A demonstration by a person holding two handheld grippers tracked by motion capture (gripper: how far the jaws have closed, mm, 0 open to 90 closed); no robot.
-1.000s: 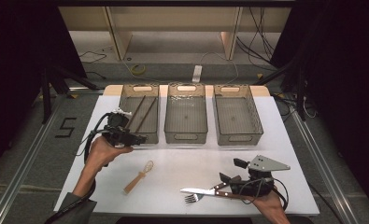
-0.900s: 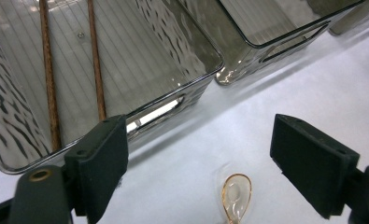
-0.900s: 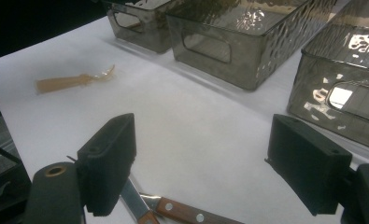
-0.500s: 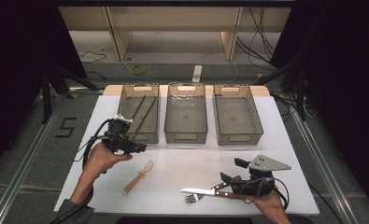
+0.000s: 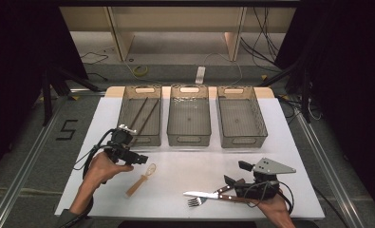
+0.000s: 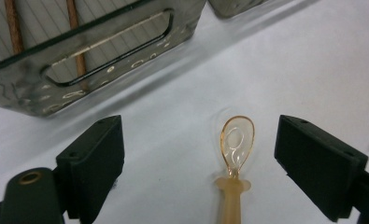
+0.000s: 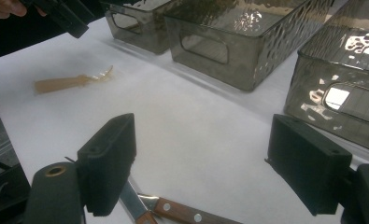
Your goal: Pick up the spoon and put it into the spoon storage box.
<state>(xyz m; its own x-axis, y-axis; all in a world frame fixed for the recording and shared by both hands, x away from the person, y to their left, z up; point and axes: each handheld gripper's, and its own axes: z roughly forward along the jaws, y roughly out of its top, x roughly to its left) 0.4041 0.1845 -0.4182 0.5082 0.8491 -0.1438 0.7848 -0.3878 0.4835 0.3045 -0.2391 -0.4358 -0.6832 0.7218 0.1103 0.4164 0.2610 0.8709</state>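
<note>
A spoon (image 5: pixel 140 180) with a clear bowl and tan handle lies on the white table, front left. My left gripper (image 5: pixel 140 159) hovers open just behind its bowl. In the left gripper view the spoon (image 6: pixel 236 154) lies between the spread jaws of that gripper (image 6: pixel 198 158), nearer the right one. A wooden-handled knife (image 5: pixel 209 195) and a fork (image 5: pixel 194 202) lie at the front right. My right gripper (image 5: pixel 236 173) stands open just right of them. In the right gripper view the knife (image 7: pixel 173 210) lies under the open gripper (image 7: pixel 201 163).
Three grey translucent bins stand in a row at the back: left bin (image 5: pixel 128 137) holding two brown chopsticks (image 5: pixel 142 111), middle bin (image 5: pixel 189 140), right bin (image 5: pixel 239 141). White table (image 5: pixel 185 166) lies bare between bins and cutlery.
My left gripper has come back from the left bin's front edge toward the person and now sits over the spoon's bowl. The right gripper has stayed put.
</note>
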